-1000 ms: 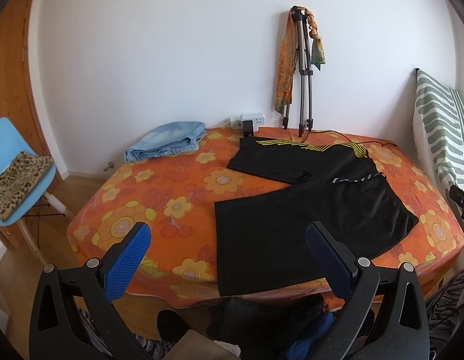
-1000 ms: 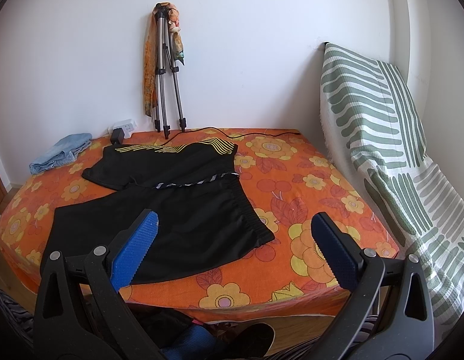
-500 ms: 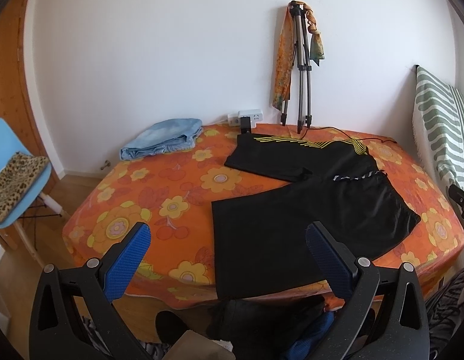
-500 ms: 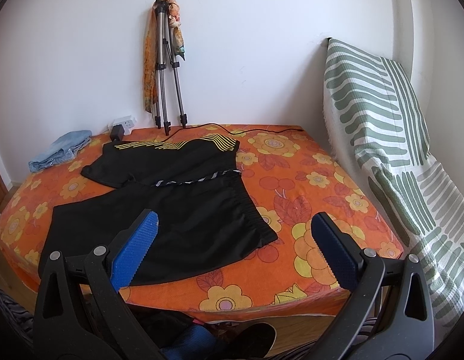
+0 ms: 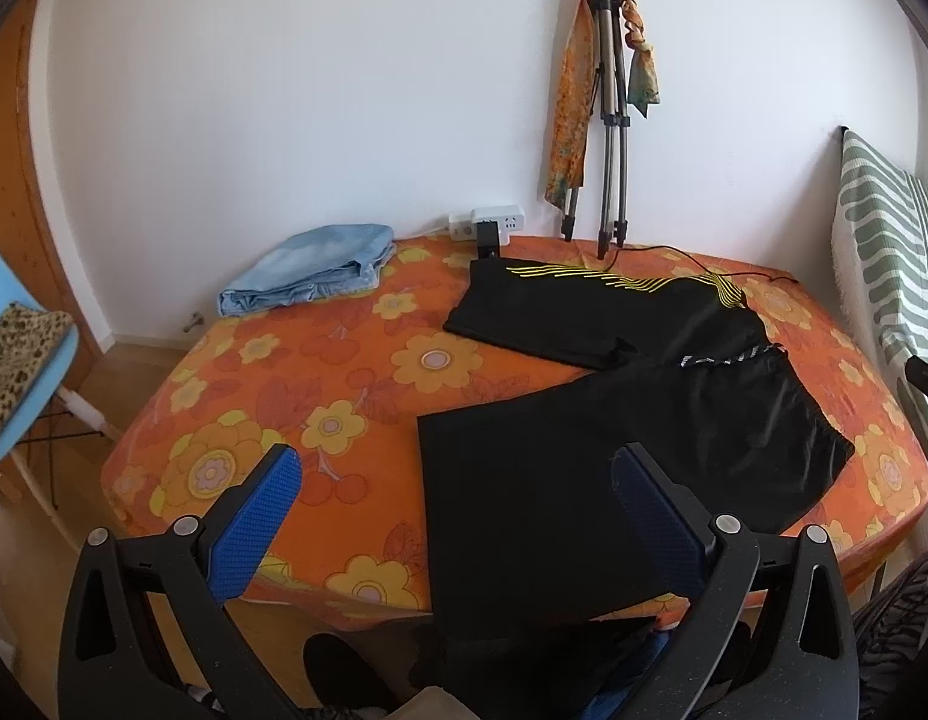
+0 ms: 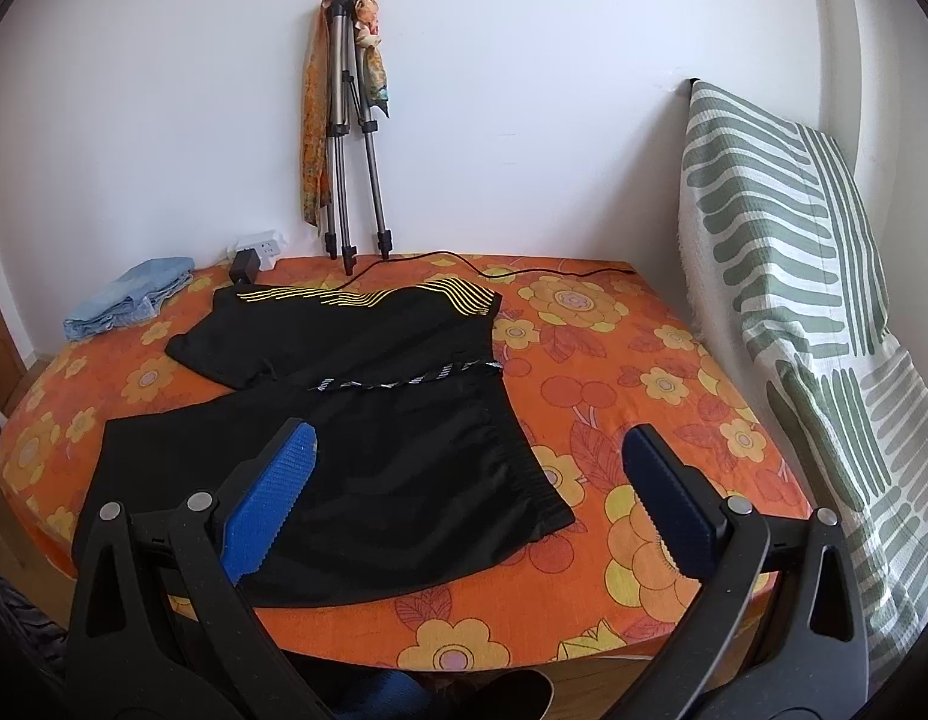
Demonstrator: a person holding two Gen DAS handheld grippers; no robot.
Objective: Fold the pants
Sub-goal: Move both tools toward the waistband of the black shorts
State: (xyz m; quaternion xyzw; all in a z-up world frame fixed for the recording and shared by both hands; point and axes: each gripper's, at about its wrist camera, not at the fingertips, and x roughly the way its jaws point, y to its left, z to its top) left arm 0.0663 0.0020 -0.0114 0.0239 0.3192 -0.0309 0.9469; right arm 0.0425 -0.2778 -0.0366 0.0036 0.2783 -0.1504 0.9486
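**Q:** So where are we with the fold? Looks like nothing's been touched.

**A:** Pretty much. The black pants (image 5: 614, 438) lie flat on the desk (image 5: 320, 372) with the floral orange cloth: one leg runs toward the near edge at 6 o'clock and hangs over it, the other angles back toward 12, and the waistband sits over at 3 o'clock. The left gripper (image 5: 458, 516) hovers off the near edge, blue pads wide apart, holding nothing. Same for the right gripper (image 6: 470, 498), spread open above the waistband end, not in contact with the fabric as far as I can tell.

**Q:** Next move?

**A:** My guess is we're at the approach, no grasp yet. It probably calls for both grippers dropping onto one leg, one pinching near the hem and the other at the waistband, to lay it over the other leg. The folded jeans (image 5: 308, 270) at 10 o'clock and the tripod (image 5: 608, 138) at 12 are well clear.
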